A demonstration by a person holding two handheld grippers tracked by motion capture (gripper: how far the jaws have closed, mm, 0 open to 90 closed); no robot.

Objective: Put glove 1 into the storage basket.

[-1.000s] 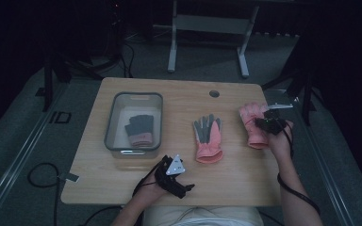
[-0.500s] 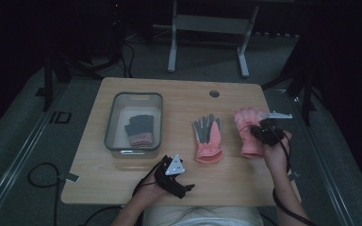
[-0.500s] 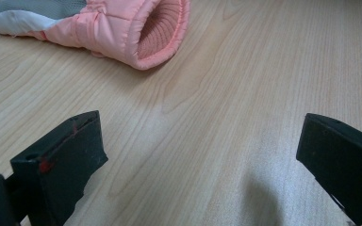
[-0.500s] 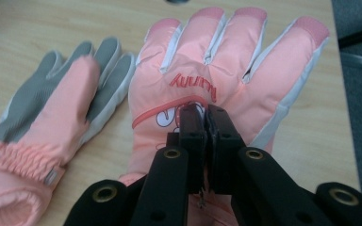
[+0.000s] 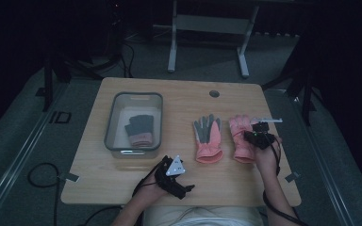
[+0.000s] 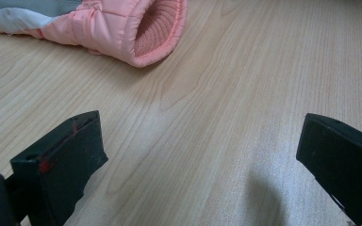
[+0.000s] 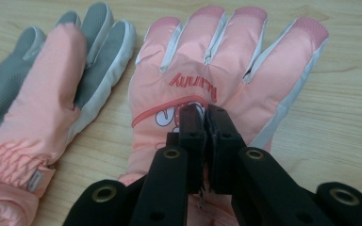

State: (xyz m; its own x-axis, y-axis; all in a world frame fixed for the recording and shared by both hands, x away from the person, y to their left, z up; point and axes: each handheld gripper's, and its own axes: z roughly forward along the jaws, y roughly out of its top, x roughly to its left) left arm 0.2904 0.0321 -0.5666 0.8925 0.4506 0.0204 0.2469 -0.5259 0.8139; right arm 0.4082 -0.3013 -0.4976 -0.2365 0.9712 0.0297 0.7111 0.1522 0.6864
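One dark glove (image 5: 139,130) is binned (image 5: 111,123); a pink glove (image 7: 226,80) is pinched by the right gripper (image 7: 205,115), the gray-palmed glove (image 5: 207,139) remains, and the left gripper (image 6: 202,155) is held open.

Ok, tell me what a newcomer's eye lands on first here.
Two pink gloves lie side by side at the table's right: the right glove lies back up, with the right tongs shut on its fabric, and the left glove shows a grey palm. A grey bin at the left holds a dark glove.

High view dim and a bit grainy, dark room all around the table (image 5: 179,101), both gripper views bright and sharp, soft shadow on the wood, near jaws slightly blurry
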